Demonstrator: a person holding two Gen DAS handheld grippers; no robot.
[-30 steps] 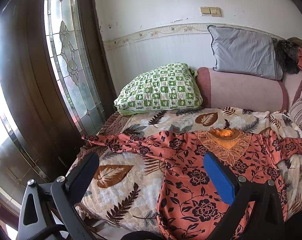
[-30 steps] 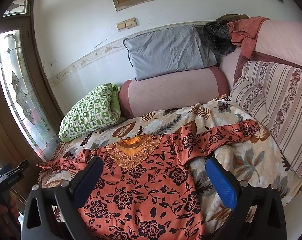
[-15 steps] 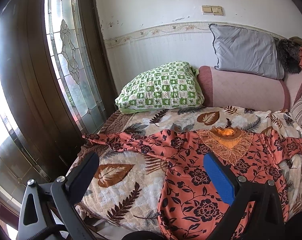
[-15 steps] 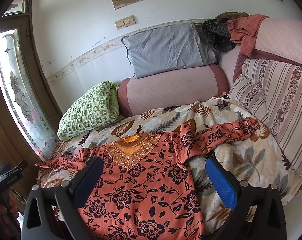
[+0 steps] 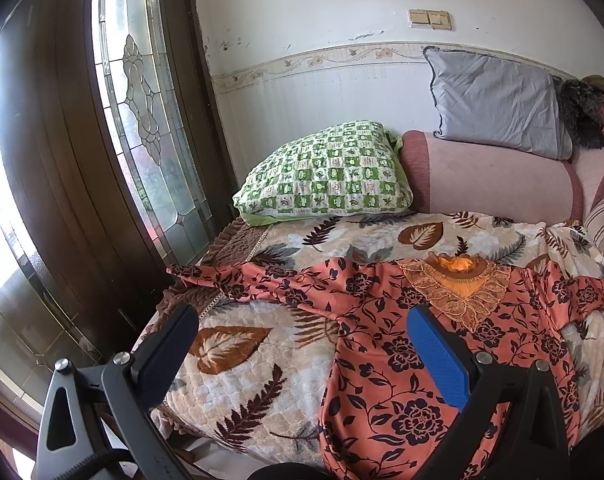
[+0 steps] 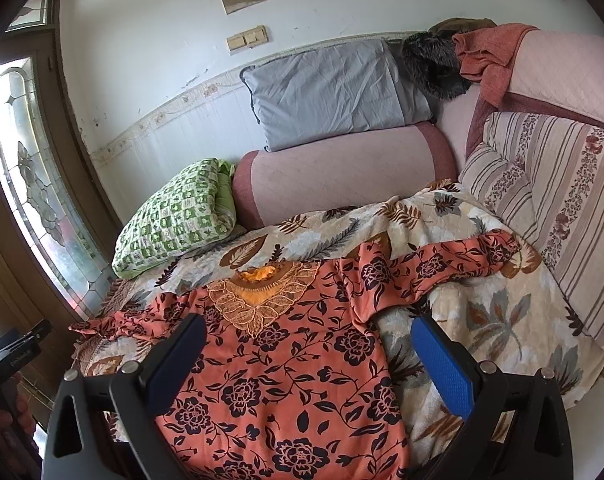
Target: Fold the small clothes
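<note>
Across the leaf-print blanket (image 6: 482,312) the orange floral top (image 6: 286,368) lies flat, neckline toward the wall, sleeves sideways, both grippers (image 5: 302,354) (image 6: 308,356) spread, empty.

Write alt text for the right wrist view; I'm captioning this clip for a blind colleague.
An orange floral top lies spread flat, sleeves out, on a leaf-print blanket over a couch, with the open right gripper hovering above its lower half and holding nothing. Behind it, a green checked pillow and a grey pillow rest against the wall.
</note>
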